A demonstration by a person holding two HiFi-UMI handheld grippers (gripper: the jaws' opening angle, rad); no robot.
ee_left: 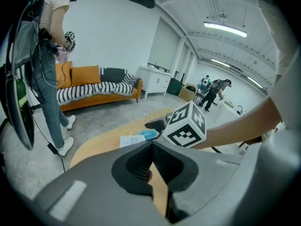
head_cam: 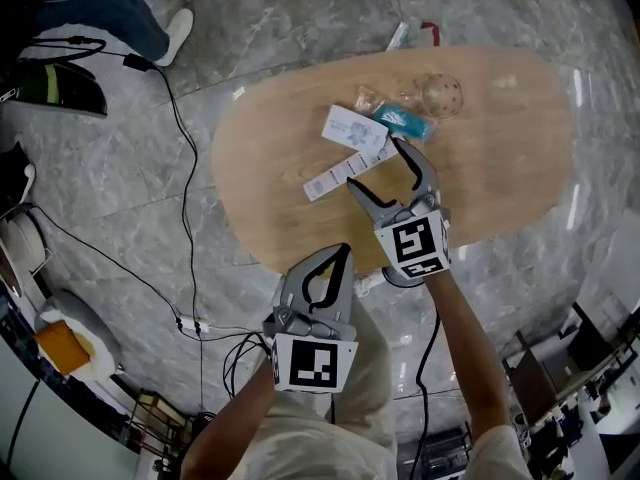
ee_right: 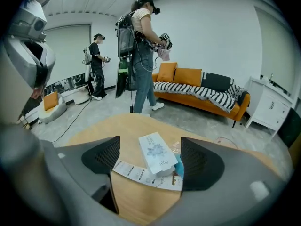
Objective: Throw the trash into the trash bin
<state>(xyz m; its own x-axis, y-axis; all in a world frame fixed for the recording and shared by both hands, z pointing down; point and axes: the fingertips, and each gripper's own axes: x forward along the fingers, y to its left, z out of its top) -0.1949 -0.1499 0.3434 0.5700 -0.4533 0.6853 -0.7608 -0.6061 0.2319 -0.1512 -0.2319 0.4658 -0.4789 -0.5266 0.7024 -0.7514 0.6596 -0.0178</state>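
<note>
A white rectangular packet with a blue flower print [head_cam: 355,128] lies on an oval light-wood table [head_cam: 500,178], just ahead of the right gripper [head_cam: 373,165], whose jaws stand wide apart and grip nothing. A long white printed paper strip [head_cam: 345,173], touching the packet's near side, runs across the gap between those jaw tips, with neither pad pressing on it. A teal foil packet [head_cam: 403,121] lies against the white packet's far end. A crumpled clear wrapper [head_cam: 368,98] and a clear round plastic piece with dots [head_cam: 440,95] lie just beyond it: five pieces of trash, one of each. The left gripper [head_cam: 343,253] hangs at the table's near edge, its jaws closed together on nothing, well apart from the trash. Around the table, black cables [head_cam: 180,128] trail over the grey marbled floor [head_cam: 300,28].
</note>
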